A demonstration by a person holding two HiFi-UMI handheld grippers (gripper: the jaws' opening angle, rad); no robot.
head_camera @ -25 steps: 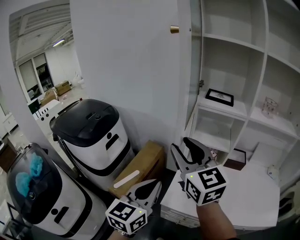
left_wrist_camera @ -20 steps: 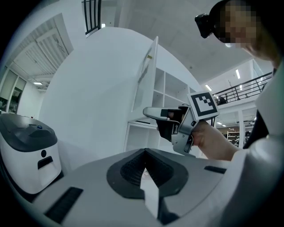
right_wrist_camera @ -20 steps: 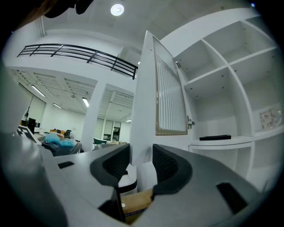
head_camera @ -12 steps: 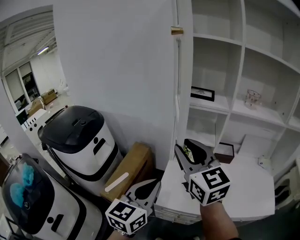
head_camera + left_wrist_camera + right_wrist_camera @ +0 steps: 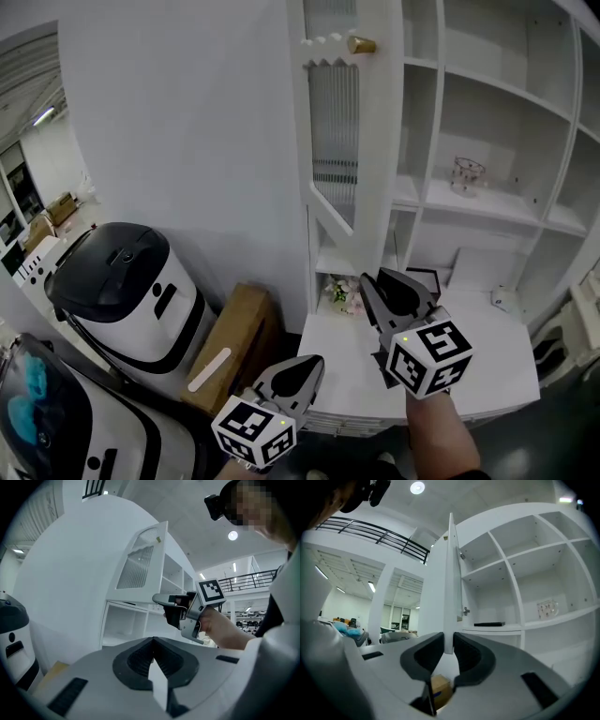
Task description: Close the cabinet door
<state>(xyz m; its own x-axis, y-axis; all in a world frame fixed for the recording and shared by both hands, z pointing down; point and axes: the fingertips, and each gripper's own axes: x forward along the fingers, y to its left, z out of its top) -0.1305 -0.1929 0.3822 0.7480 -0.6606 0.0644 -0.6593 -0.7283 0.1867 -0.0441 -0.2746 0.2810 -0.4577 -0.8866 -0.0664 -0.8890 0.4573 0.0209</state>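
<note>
The white cabinet door point(image 5: 333, 131) with a ribbed glass panel and a gold knob point(image 5: 361, 44) stands swung out from the shelves. My right gripper point(image 5: 389, 281) is held level over the white ledge, below and in front of the door's lower corner. Its jaws are closing with nothing between them. In the right gripper view point(image 5: 449, 641) the door point(image 5: 450, 583) shows edge-on beyond the narrow gap. My left gripper point(image 5: 305, 364) hangs lower left, shut and empty. From the left gripper view point(image 5: 153, 641) the door point(image 5: 143, 562) and the right gripper point(image 5: 161, 598) are seen.
Open white shelves point(image 5: 487, 216) hold a glass piece point(image 5: 466, 175), a dark frame point(image 5: 424, 275) and small flowers point(image 5: 339, 292). A white ledge point(image 5: 487, 375) runs below. Left of the cabinet are a cardboard box point(image 5: 230, 347) and a black-topped white machine point(image 5: 122, 281).
The view and both grippers have shifted right along the cabinet. The door's glass face now shows instead of its edge. The right jaws have narrowed from wide open.
</note>
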